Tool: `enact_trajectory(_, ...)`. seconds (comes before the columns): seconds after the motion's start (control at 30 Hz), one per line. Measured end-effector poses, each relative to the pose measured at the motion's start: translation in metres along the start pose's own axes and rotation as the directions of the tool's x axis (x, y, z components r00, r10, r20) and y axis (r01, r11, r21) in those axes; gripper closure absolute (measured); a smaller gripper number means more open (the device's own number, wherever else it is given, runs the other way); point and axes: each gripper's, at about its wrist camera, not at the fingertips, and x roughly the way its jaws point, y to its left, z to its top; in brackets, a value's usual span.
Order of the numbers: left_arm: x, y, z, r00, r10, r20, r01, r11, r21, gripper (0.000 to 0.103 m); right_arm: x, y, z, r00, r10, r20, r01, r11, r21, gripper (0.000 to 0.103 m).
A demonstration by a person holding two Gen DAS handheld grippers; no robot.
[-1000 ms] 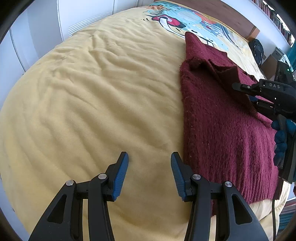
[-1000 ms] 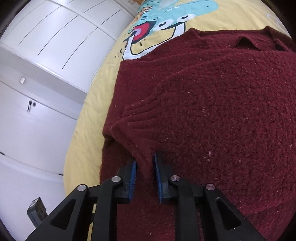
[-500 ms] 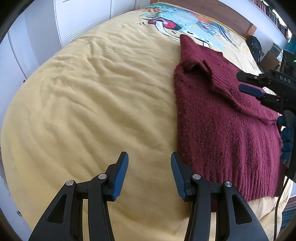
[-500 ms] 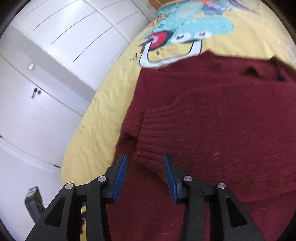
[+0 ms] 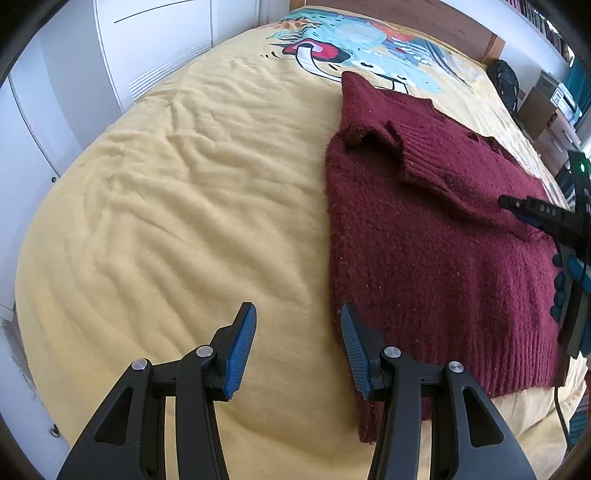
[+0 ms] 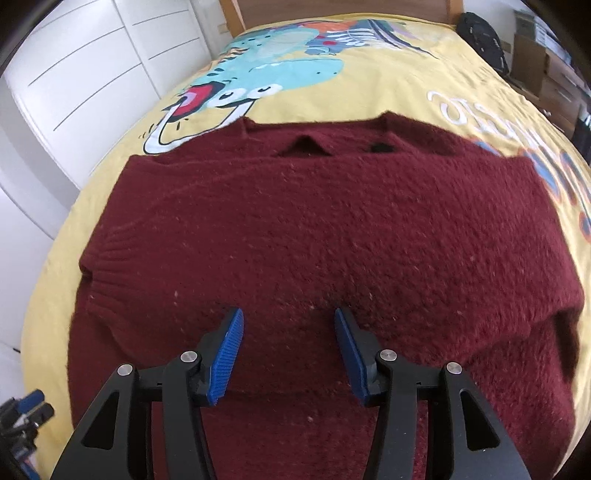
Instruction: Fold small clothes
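While both claws stand spread wide, neither grips anything: right gripper (image 6: 288,325) above fuzzy maroon knit sweater (image 6: 332,251), contact unclear; left gripper (image 5: 297,325) over wrinkled yellow bedspread (image 5: 166,206), beside sweater's ribbed hem.

Setting: home bedroom. A bed (image 6: 424,74) with a yellow cartoon-print cover fills both views; its wooden headboard (image 6: 332,9) is at the far end. White wardrobe doors (image 6: 74,74) stand left. Cardboard boxes (image 6: 532,62) and a dark bag (image 6: 480,33) sit far right.
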Motion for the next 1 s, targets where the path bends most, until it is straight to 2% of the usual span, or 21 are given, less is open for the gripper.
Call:
enact_trajectory(0.23, 0.000, -0.014, 0.005, 1.000, 0.016, 0.001, -0.016, 1.000, 0.015, 0.061, -0.020, -0.003, -0.007, 1.000, 0.006, 0.030, -0.005, 1.000, -0.021, 0.050)
enact_trajectory(0.37, 0.003, -0.025, 0.004, 1.000, 0.010, -0.001, -0.010, 1.000, 0.028, 0.061, -0.041, -0.019, 0.006, 0.993, -0.067, 0.092, 0.069, 0.997, -0.018, 0.048)
enact_trajectory(0.47, 0.004, -0.032, 0.004, 1.000, -0.003, -0.005, 0.003, 0.999, 0.038, 0.061, -0.037, -0.036, 0.008, 0.991, -0.112, 0.071, 0.112, 0.994, 0.003, 0.045)
enact_trajectory(0.57, 0.004, -0.036, 0.004, 1.000, -0.010, -0.006, 0.011, 0.999, 0.046, 0.061, -0.025, -0.051, -0.001, 0.994, -0.103, 0.024, 0.102, 0.995, 0.023, 0.045)
enact_trajectory(0.7, 0.006, -0.037, 0.003, 1.000, -0.016, -0.014, 0.017, 0.999, 0.040, 0.061, -0.032, -0.048, -0.012, 0.994, -0.106, 0.038, 0.106, 0.994, -0.001, 0.044)
enact_trajectory(1.0, -0.003, -0.037, -0.001, 1.000, -0.009, -0.019, 0.010, 0.999, 0.045, 0.061, -0.065, -0.045, -0.034, 0.994, -0.088, 0.058, 0.087, 0.996, 0.032, 0.044)
